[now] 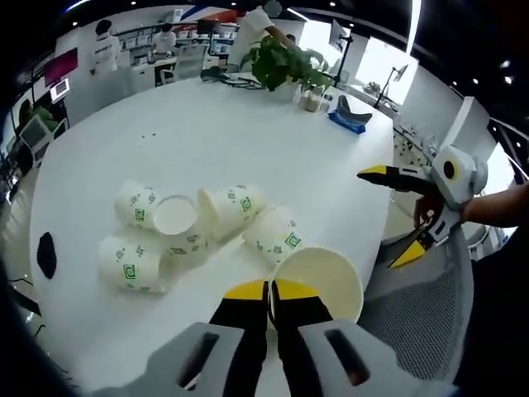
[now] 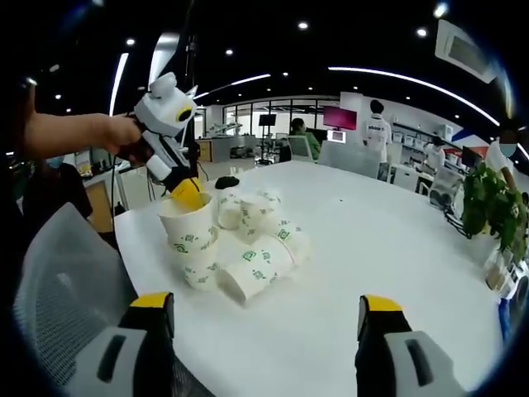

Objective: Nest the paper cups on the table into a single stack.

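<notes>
1. Our left gripper [image 1: 270,291] pinches the rim of an upright white paper cup with green print [image 1: 321,279], jaws pressed on the wall at the near table edge.
2. Our right gripper [image 2: 266,318] is spread wide, holding nothing, well short of the pile.
3. The remaining toppled white paper cups [image 1: 194,227] lie clustered on the round white table [image 1: 215,141].
4. We judge the cups light, thin and crushable: grip the stiffer rolled rim gently.
</notes>
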